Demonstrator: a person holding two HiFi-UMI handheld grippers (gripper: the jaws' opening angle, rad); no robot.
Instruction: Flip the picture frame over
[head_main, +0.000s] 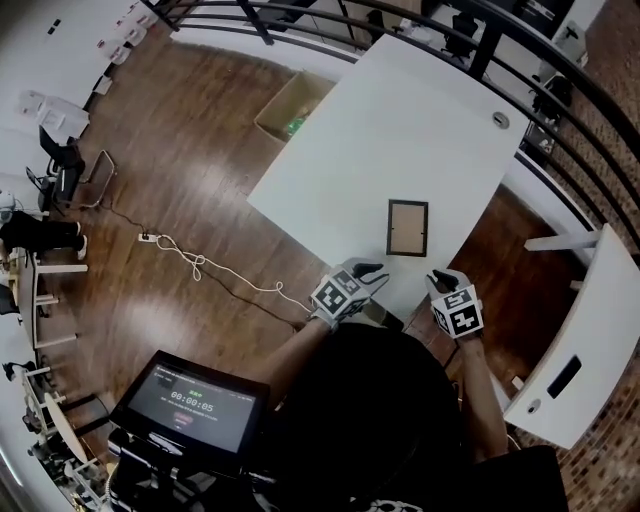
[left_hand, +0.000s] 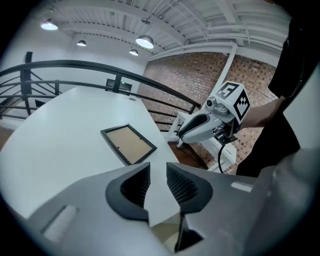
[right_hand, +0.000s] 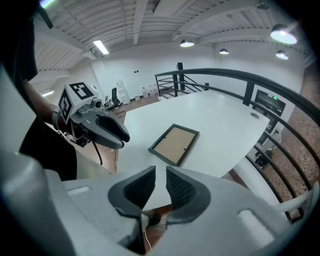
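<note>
A black picture frame (head_main: 407, 227) lies flat on the white table (head_main: 400, 120) near its front edge, brown backing up. It also shows in the left gripper view (left_hand: 128, 143) and the right gripper view (right_hand: 174, 143). My left gripper (head_main: 375, 272) hovers just short of the table edge, left of the frame, its jaws (left_hand: 158, 172) apart with nothing between them. On the other side, my right gripper (head_main: 437, 276) hangs over the edge near the frame's right corner, with a narrow empty gap (right_hand: 160, 180) between its jaws. Neither gripper touches the frame.
An open cardboard box (head_main: 292, 105) stands on the wooden floor beyond the table's left side. A black railing (head_main: 560, 70) curves behind the table. A second white table (head_main: 590, 340) is at the right. A monitor (head_main: 190, 400) and a white cable (head_main: 200, 262) lie at the lower left.
</note>
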